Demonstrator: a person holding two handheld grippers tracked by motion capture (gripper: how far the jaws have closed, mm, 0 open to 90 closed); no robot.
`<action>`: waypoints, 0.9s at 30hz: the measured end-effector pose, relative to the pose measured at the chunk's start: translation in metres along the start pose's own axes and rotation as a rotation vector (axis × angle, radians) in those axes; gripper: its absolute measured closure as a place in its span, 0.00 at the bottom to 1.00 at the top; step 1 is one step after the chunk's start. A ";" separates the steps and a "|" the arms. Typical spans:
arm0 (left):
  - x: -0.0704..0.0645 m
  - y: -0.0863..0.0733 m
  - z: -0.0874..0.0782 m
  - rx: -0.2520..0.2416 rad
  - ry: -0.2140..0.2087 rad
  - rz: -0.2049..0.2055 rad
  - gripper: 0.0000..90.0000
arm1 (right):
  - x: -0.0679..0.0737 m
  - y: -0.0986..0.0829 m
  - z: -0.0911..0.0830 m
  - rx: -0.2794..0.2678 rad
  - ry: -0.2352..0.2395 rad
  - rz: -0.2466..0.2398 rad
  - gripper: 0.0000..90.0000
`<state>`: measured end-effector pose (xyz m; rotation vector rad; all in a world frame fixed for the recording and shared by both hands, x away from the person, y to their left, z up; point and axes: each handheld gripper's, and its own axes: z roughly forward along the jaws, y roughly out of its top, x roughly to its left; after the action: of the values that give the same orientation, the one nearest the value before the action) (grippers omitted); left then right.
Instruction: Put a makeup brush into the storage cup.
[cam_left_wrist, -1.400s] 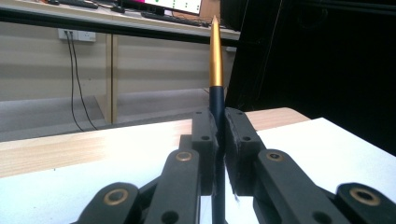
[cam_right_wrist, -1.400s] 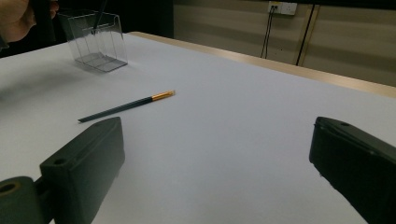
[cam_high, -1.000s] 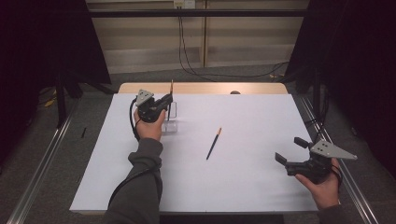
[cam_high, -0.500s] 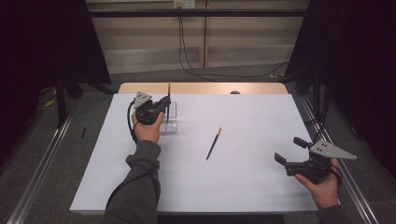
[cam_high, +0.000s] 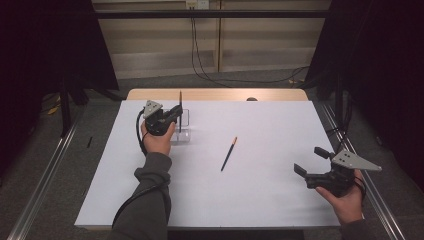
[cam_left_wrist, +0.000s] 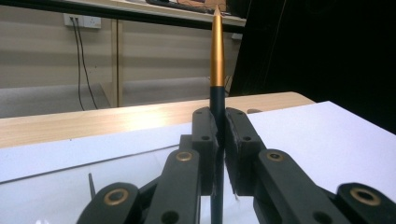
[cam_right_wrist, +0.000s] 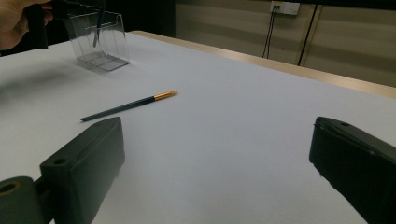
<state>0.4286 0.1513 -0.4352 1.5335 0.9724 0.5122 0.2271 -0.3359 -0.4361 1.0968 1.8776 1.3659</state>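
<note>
Jaws of the left gripper (cam_high: 176, 111) are pinching a slim dark pen with a gold-coloured end (cam_left_wrist: 216, 56), holding it upright, gold end up, over the clear plastic holder (cam_high: 183, 131) at ten o'clock on the white-covered table (cam_high: 270, 195). A second dark, gold-ended pen (cam_high: 229, 154) is lying at centre. At four o'clock, the right gripper (cam_high: 311, 161) is hovering wide open, gripping nothing.

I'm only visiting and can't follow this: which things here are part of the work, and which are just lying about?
Part of the work:
held pen, upright in the shut left gripper
clear holder
second pen, lying on the table
right gripper, open

Just lying about:
wall cables
</note>
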 end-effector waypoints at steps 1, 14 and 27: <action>0.000 0.000 -0.001 0.003 -0.003 0.001 0.92 | 0.000 0.000 0.000 0.000 0.000 0.000 0.03; -0.001 -0.003 -0.003 0.008 0.002 -0.005 0.92 | 0.000 0.000 0.000 0.000 0.000 -0.003 0.03; -0.001 -0.006 -0.005 0.019 0.001 -0.015 0.92 | 0.000 0.000 0.000 -0.004 -0.003 -0.007 0.03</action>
<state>0.4222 0.1531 -0.4399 1.5420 0.9911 0.4945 0.2270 -0.3355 -0.4356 1.0892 1.8738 1.3625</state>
